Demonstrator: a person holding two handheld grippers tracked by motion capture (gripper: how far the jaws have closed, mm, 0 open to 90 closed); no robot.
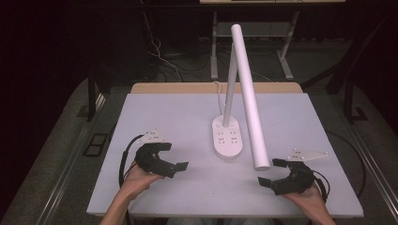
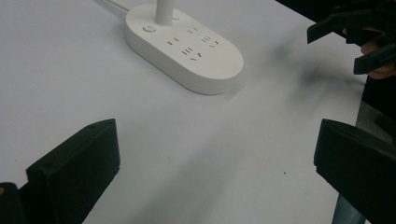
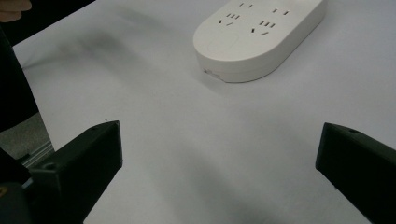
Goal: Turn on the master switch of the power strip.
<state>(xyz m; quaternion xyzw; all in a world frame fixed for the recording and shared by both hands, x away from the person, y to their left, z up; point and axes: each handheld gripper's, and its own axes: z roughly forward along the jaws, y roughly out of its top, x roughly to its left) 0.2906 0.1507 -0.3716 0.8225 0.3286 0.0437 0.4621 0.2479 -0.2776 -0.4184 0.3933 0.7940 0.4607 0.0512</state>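
A white desk lamp stands mid-table on an oval base (image 1: pixel 228 137) that carries power sockets, with a long white tube head (image 1: pixel 248 96) slanting down toward the front right. The base (image 2: pixel 184 46) lies ahead in the left gripper view, and its rounded end (image 3: pixel 258 37) lies ahead in the right gripper view. My left gripper (image 1: pixel 174 156) rests at the front left, open, jaws pointing right, nothing between them. My right gripper (image 1: pixel 272 171) rests at the front right, open and empty, jaws pointing left, just below the tube's end. The right gripper (image 2: pixel 357 39) also appears far off in the left gripper view.
The white table top (image 1: pixel 164 112) has a wooden strip along its back edge (image 1: pixel 187 87). The lamp's white cord (image 1: pixel 217 86) runs off the back. Dark floor, cables and desk legs lie beyond. Bare surface lies between the two grippers.
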